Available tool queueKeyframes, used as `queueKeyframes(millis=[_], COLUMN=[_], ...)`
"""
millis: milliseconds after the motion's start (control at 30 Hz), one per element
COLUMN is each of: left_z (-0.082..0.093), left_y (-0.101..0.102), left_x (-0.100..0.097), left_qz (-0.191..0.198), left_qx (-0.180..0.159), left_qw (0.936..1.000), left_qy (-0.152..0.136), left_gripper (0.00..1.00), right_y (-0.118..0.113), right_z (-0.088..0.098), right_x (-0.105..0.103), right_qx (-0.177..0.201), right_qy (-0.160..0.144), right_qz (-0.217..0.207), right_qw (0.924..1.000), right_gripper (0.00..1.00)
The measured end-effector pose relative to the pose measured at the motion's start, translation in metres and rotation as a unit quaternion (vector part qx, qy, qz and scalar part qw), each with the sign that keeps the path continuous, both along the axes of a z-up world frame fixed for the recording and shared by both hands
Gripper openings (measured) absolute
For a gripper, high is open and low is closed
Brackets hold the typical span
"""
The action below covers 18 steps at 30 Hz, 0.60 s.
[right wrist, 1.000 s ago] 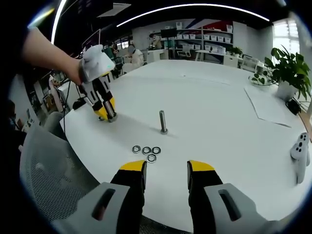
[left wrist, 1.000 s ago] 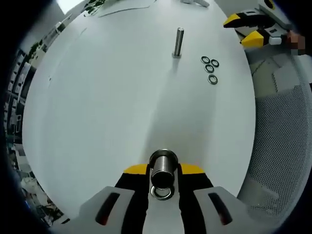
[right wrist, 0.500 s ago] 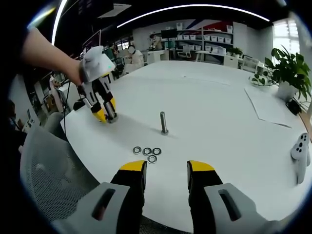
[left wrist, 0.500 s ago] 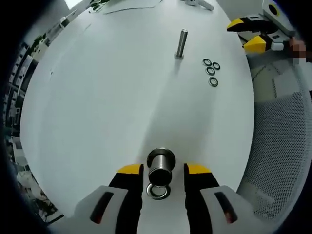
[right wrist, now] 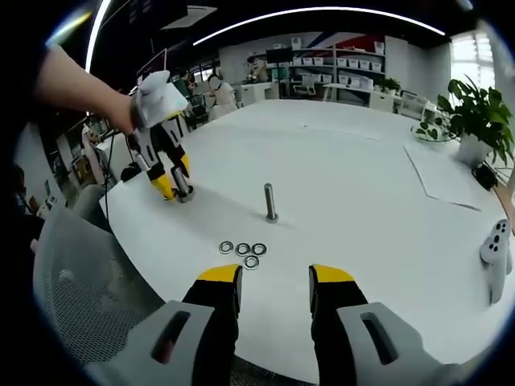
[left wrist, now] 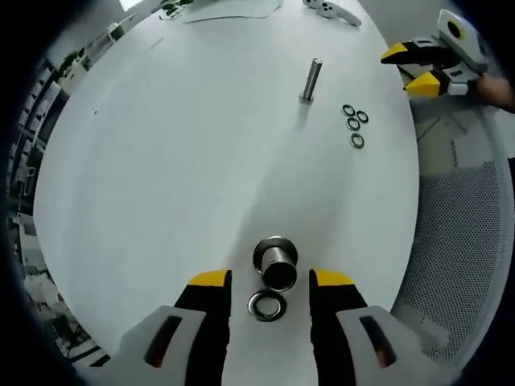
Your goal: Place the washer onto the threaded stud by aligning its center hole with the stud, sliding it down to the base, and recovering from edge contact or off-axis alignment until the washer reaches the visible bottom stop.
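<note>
A short steel stud (left wrist: 276, 261) stands on the white round table (left wrist: 177, 161), between the tips of my open left gripper (left wrist: 270, 280). A steel washer (left wrist: 267, 305) lies flat just in front of that stud, between the jaws; neither jaw touches it. A taller threaded stud (left wrist: 311, 79) stands farther off with several loose washers (left wrist: 354, 125) beside it. My right gripper (right wrist: 274, 277) is open and empty, near the table edge in front of that tall stud (right wrist: 270, 201) and the washers (right wrist: 243, 251). The left gripper (right wrist: 173, 189) appears at the left, held by a hand.
A mesh chair back (left wrist: 459, 241) sits past the table edge by the right gripper (left wrist: 410, 68). A white controller (right wrist: 497, 257), a paper sheet (right wrist: 447, 173) and a potted plant (right wrist: 475, 121) lie at the table's right side. Shelves and desks fill the background.
My left gripper's jaws have spread apart from the short stud and drawn back a little. The stud and washer stay on the table. The right gripper has not moved.
</note>
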<state>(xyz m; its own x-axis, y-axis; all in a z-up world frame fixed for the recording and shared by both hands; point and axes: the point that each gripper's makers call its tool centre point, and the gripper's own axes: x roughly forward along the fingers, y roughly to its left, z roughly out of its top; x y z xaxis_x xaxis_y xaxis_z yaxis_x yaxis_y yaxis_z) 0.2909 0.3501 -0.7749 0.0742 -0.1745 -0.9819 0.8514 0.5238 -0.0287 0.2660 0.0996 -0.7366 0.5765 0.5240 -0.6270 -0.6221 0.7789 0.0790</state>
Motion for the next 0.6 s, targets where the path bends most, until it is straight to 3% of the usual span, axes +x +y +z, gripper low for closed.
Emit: queueKeyframes(millis=[333,600], left_z=[-0.003,-0.01], left_y=[0.02,0.025], left_x=[-0.002,-0.009], left_qz=[0.022,0.031], left_qx=[0.007,0.006], left_qw=[0.9997,0.9995], left_qy=[0.007,0.006], left_gripper=[0.39,0.41], right_y=[-0.001,-0.002], right_z=[-0.001,-0.001], right_x=[0.0,0.001], right_qx=[-0.002,-0.003], right_qy=[0.0,0.0], right_qz=[0.0,-0.002], right_qw=[1.0,1.0], right_gripper=[0.36,0.36])
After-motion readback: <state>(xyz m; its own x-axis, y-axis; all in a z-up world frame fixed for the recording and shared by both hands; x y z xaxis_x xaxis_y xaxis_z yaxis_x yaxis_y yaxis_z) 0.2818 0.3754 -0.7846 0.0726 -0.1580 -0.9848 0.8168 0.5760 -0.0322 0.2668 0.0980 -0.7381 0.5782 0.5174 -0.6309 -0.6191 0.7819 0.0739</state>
